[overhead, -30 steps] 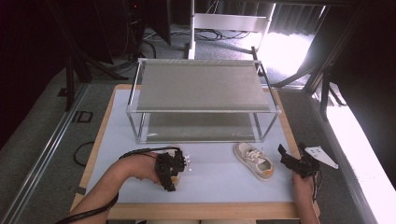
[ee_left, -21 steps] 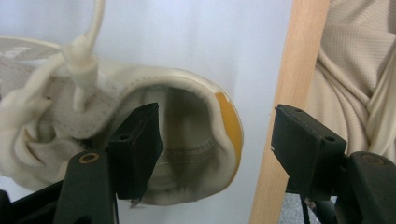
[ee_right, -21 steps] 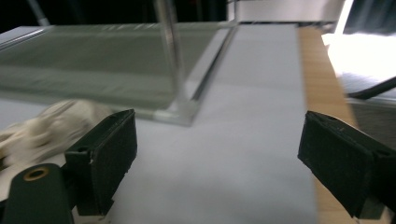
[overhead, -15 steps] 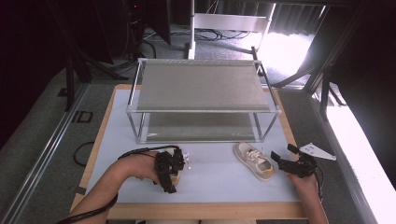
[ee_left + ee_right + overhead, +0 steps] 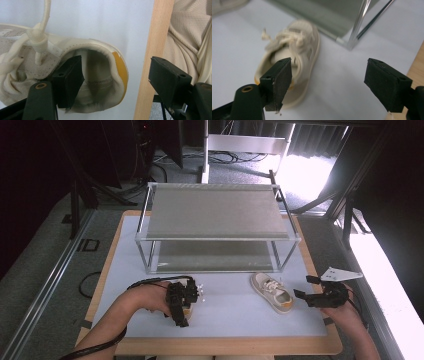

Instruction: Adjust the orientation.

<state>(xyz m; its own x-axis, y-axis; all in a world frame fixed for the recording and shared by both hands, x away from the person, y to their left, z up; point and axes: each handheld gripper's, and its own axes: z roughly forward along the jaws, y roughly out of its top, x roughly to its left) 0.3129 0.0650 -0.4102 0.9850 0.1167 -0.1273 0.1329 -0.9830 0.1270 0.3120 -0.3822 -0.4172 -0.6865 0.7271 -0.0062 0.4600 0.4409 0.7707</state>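
Note:
Two cream sneakers with yellow heel trim lie on the white mat. My left gripper [image 5: 186, 300] [image 5: 116, 75] stands over the left sneaker [image 5: 196, 292] [image 5: 25, 57]. One jaw is inside the shoe's opening and the other is outside the heel, clear of it. Those jaws have just been opening, and the heel wall sits loose between them. The right sneaker [image 5: 272, 292] [image 5: 294, 47] lies in front of the rack. My right gripper [image 5: 301, 286] [image 5: 328, 75] hovers just right of it, open. Its jaws have just been closing a little, with nothing between them.
A two-shelf metal rack [image 5: 215, 212] stands at the middle and back of the mat [image 5: 225, 320], and one of its legs [image 5: 357, 25] is close to the right sneaker. The table's wooden front edge [image 5: 152, 50] and the person's beige top [image 5: 190, 37] lie just behind the left sneaker's heel.
My right gripper has lifted off the mat beside the right sneaker and shifted slightly. The left hand has stayed over the left sneaker.

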